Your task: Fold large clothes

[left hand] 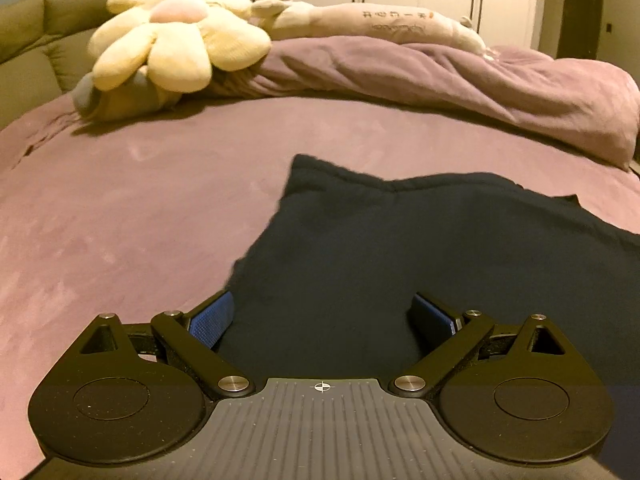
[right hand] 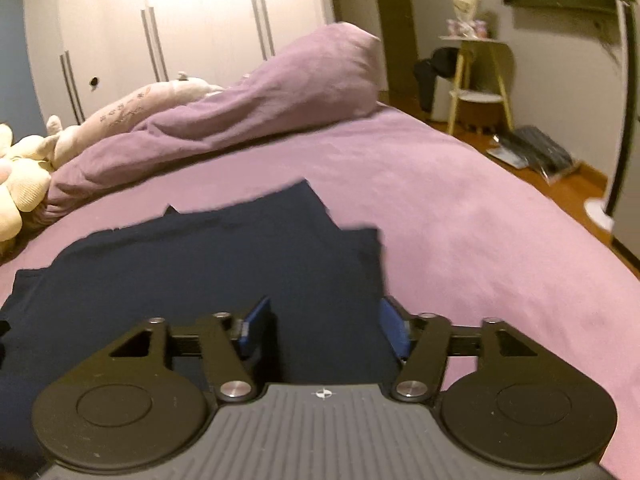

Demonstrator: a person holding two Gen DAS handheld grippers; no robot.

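Left wrist: spread fingers [left hand: 212, 320] over navy garment [left hand: 400, 248]

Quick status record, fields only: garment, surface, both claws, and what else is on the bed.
garment: dark navy garment, lying flat on the bed, partly folded with uneven edges
surface: purple bed sheet
left claw: open, over the garment's near edge, holding nothing
right claw: open, over the garment's near right part, holding nothing
bedding: bunched purple duvet behind the garment
other: flower plush, long plush toy
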